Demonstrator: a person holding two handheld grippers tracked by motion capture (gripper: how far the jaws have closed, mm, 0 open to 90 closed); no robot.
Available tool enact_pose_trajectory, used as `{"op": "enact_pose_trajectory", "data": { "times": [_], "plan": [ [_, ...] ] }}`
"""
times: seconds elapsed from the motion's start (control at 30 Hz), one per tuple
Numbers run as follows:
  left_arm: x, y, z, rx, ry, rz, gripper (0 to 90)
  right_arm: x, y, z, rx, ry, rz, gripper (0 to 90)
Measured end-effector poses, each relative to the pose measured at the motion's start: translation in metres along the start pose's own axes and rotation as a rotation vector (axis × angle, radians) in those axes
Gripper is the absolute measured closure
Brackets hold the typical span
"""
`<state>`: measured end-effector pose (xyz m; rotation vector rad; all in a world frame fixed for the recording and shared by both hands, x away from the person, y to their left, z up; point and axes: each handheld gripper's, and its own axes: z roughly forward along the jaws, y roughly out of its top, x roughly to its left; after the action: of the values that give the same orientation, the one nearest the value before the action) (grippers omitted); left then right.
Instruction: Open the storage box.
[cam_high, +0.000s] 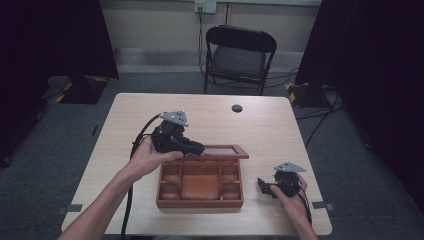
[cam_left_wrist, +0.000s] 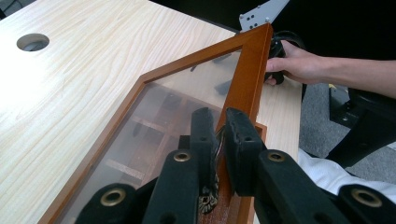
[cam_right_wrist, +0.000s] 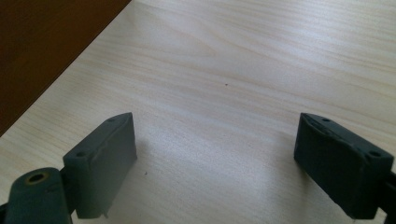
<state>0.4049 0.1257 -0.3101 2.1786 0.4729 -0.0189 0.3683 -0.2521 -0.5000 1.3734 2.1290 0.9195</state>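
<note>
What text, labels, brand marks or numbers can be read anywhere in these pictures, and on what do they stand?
None can be read.
Wooden box and its glass lid: no lettering.
Table: bare wood grain, no marks.
Left tongs, shut on the lid's frame, and right tongs, open over the table: no brand.
Wall socket: too small to tell.

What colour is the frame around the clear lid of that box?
The lid frame is a reddish-brown, polished wood; the left gripper view shows it best.

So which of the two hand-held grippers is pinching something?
The left hand-held gripper: its jaws are clamped on the wooden frame of the box lid. The right hand-held gripper is wide open over bare table.
</note>
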Motion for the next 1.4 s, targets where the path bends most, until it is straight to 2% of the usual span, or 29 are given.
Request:
{"op": "enact_pose_trajectory", "data": {
  "times": [0.2, 1.4],
  "plan": [
    [-0.0006, -0.0004, 0.0003, 0.007, -0.004, 0.009, 82.2, -0.0002, 0.0001, 0.0002, 0.0, 0.001, -0.002, 12.1],
    [-0.0003, -0.0004, 0.0006, 0.011, -0.007, -0.001, 82.2, -0.0002, 0.0002, 0.0002, 0.001, 0.001, -0.002, 12.1]
  ]
}}
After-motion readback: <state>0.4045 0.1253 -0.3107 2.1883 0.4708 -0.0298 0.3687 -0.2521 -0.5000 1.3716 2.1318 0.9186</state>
